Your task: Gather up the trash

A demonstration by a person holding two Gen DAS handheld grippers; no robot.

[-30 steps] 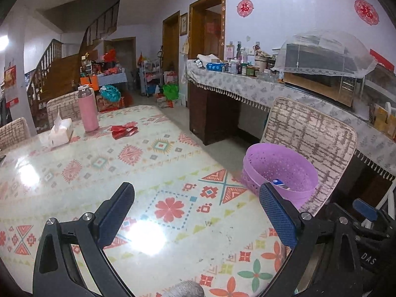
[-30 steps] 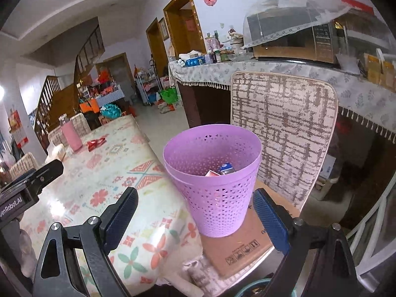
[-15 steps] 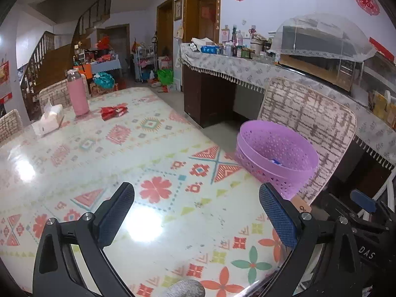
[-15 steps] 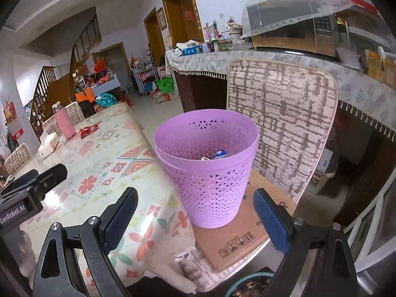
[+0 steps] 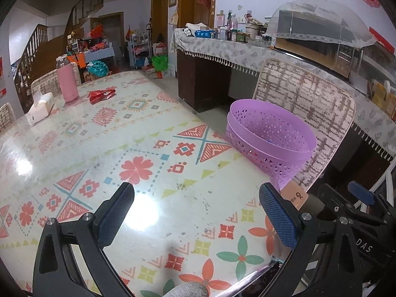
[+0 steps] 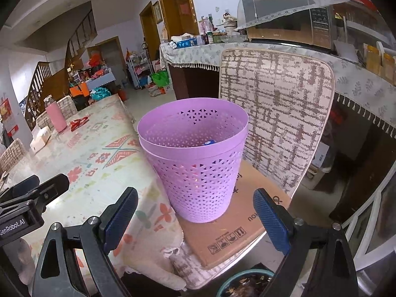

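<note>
Purple basket (image 6: 195, 158) contents mostly hidden behind rim; blue scrap (image 6: 208, 142) inside, possibly carton. Red wrapper (image 5: 102, 94) print unreadable.

The basket (image 6: 198, 163) stands on a cardboard sheet (image 6: 232, 227) on the chair (image 6: 277, 104), right of the worktop (image 5: 111, 153).

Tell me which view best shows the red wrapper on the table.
The left wrist view: the red wrapper lies crumpled beside the pink bottle, larger and unobstructed. The right wrist view shows the same wrapper only small, at the table's far end.
</note>
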